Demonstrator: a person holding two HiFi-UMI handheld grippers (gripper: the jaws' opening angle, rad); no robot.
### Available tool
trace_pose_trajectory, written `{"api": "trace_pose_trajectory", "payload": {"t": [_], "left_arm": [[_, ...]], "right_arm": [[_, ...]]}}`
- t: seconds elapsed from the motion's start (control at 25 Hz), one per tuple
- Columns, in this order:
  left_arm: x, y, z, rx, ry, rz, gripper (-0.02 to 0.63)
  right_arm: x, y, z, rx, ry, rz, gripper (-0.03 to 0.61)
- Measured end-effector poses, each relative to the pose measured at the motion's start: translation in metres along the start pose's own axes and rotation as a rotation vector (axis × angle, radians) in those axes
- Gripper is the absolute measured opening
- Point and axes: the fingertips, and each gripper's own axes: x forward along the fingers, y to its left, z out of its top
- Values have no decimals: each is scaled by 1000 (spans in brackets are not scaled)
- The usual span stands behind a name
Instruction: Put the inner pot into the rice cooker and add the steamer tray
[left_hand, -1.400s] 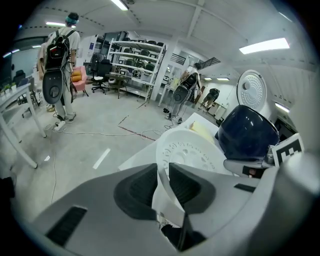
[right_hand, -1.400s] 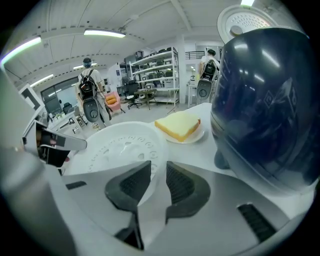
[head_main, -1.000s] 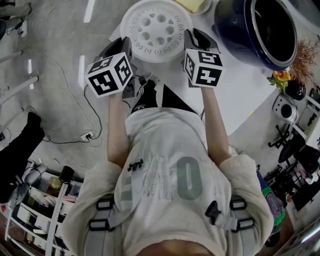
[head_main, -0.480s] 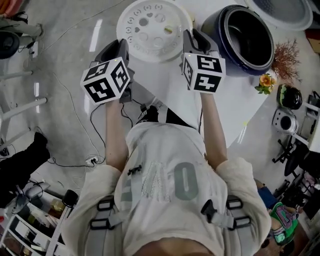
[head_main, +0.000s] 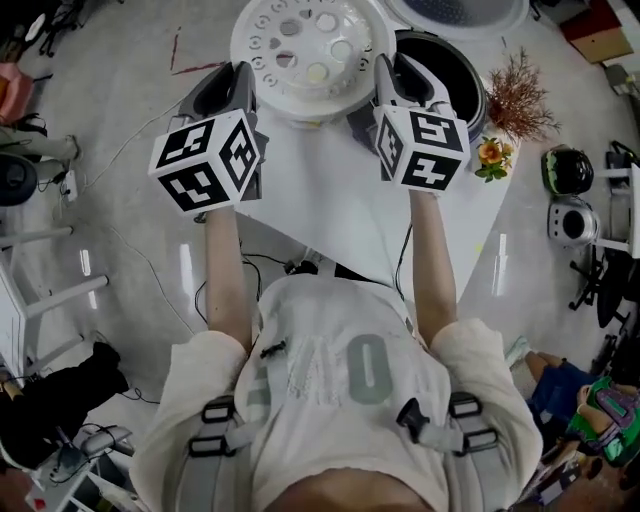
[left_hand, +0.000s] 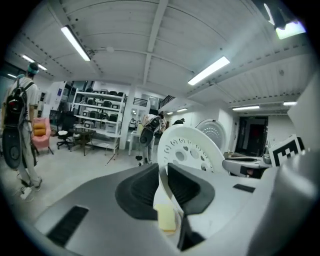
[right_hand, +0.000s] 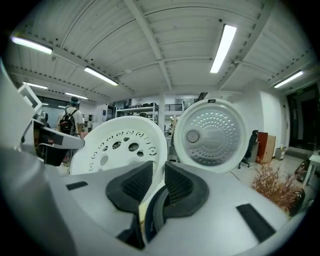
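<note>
- Left fingers are closed on the thin rim of the steamer tray. The edge runs straight through the gap, pads pressing from both faces.
- Right fingers are pinched the same way on the opposite rim, with the tray's holed face rising just past them.
- Head view: the tray hangs between my two hands, clear of the white surface and partly over the rice cooker.
- The cooker's lid stands open behind the tray. Its mouth is mostly covered from above, so I cannot tell whether the inner pot is seated.
- Handling, my guess: thin moulded plastic, light, stiff enough to carry by two edge pinches, though it may flex if I squeeze inward.
- The rim looks smooth and glossy, so it probably slides in the pads if one side tips. Hold it at opposite points, as now.
- Not fragile, I judge, but the lip is narrow, so it wants a level descent.
</note>
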Motion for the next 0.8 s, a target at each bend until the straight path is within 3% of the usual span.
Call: {"api": "trace_pose_trajectory", "payload": {"t": [0.16,0.48,0.8], "left_arm": [[34,-52,20,32,-25,-96,66],[91,-145,14,91,35,-262,64],[124,-199,-18,126,141,-315,63]], "right_arm": [[-17,-58,11,12,-21,-97,84],[-53,-150,-11,70,22,-268,84],[-76,-199,-52,126,102,-321,87]]}}
